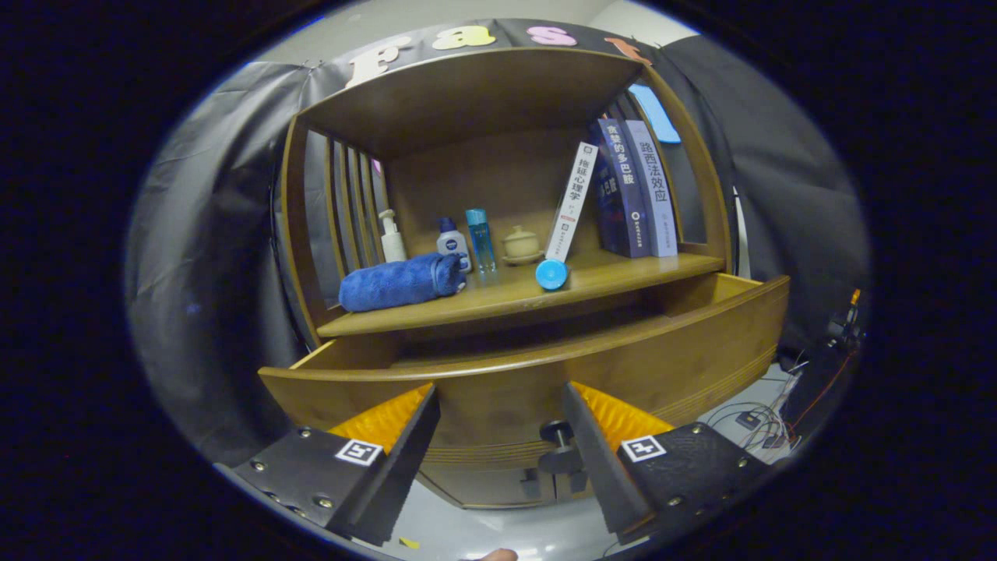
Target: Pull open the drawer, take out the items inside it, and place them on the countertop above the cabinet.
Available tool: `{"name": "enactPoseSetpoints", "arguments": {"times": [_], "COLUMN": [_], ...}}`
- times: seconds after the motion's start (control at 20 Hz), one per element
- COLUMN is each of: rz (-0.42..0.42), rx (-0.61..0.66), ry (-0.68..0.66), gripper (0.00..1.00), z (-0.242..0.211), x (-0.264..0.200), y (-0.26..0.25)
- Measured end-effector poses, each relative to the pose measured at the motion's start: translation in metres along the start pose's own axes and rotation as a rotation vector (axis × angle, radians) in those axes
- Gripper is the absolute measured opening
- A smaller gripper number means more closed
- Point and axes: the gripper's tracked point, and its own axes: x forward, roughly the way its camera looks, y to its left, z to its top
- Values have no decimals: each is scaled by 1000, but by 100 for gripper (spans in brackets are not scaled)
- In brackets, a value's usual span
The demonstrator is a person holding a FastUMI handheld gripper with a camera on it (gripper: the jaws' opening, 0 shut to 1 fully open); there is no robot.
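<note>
The jaws [498, 436] are standing apart and empty before the pulled-out drawer [545, 374], its knob [556, 433] beside the right finger. Contents are hidden; rising above the front, then reaching in, seems wise. The towel [401, 282] is lying on the worktop [623, 274].

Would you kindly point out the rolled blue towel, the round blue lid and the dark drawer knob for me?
Rolled blue towel [401, 282], gripper view: middle of the roll.
Round blue lid [551, 274], gripper view: centre of its face.
Dark drawer knob [556, 433], gripper view: its round head, between the open gripper's [498, 425] fingers.
</note>
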Motion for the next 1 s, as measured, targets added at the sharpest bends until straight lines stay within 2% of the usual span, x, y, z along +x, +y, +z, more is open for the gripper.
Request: {"name": "enactPoseSetpoints", "arguments": {"times": [0.5,1.0], "rz": [54,80], "rx": [31,62], "ry": [1,11], "gripper": [96,96], "z": [13,18], "x": [65,89], "y": [-1,-3]}}
